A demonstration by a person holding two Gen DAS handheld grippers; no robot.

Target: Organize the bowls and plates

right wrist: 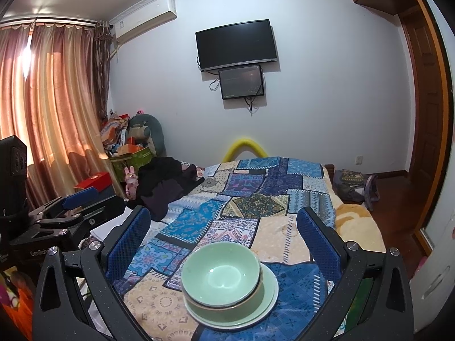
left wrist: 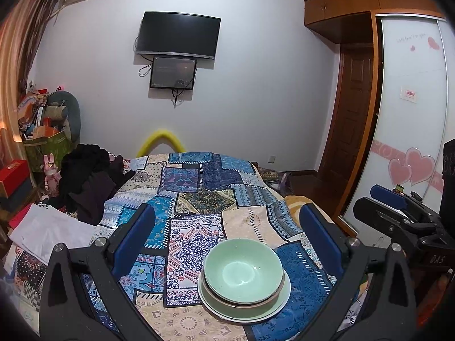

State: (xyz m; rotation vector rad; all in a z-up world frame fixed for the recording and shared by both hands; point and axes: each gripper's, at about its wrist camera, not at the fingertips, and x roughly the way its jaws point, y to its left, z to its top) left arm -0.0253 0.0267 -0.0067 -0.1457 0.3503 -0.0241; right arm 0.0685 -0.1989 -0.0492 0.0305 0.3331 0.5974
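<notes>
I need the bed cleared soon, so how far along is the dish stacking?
It looks nearly done: two pale green ceramic bowls sit nested on the pale green round plates on the patchwork bedspread. Nothing is in hand; the left claw and right claw are both open and empty. No loose dishes show elsewhere.

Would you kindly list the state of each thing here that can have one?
Left gripper: open, empty.
Right gripper: open, empty.
Green bowls: upright, nested, empty on top.
Plates: stacked under the bowls, on the patchwork cloth.
Television: screen dark.
Curtain: drawn.
</notes>
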